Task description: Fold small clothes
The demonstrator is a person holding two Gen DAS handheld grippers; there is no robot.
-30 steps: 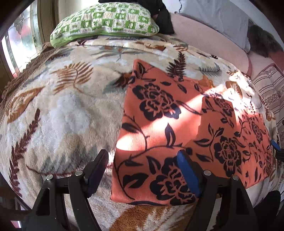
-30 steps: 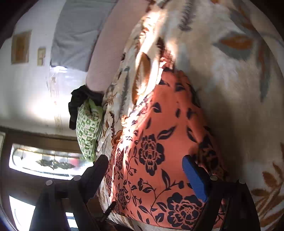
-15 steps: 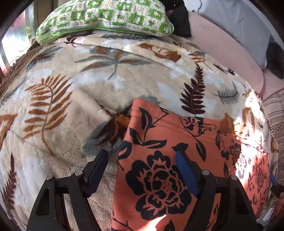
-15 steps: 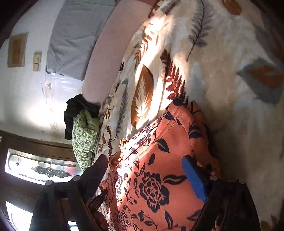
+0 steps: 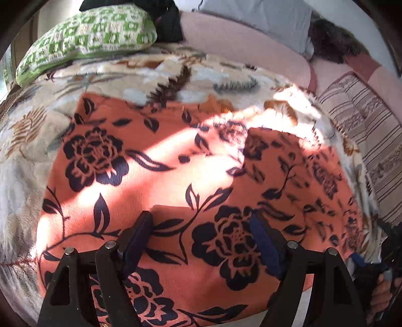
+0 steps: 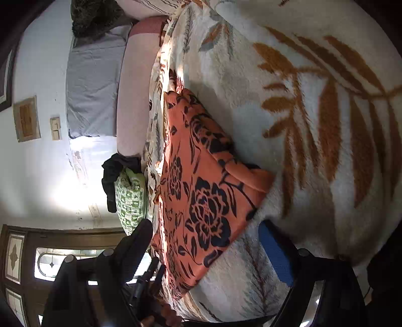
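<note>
Sunny room, white wall [image 6: 37, 176] with a bright glare patch. The bed has a fuzzy cream leaf-print blanket [image 6: 314, 113], a green-and-white patterned pillow [image 5: 85, 37], a grey pillow [image 5: 256, 17] and a pink sheet [image 5: 238, 47]. There's a wood-framed stained-glass window [image 6: 17, 251] and a striped cushion [image 5: 364, 125].

Garment [image 5: 176, 176] spread flat on blanket [image 5: 25, 181]. Pillow [image 5: 85, 37] behind, at far left (dark bundle [image 5: 168, 22] beside it).

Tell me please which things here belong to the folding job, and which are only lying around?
Belong to the job:
orange flowered garment
left gripper
right gripper

Only lying around:
leaf-print blanket
green patterned pillow
grey pillow
striped cushion
</note>
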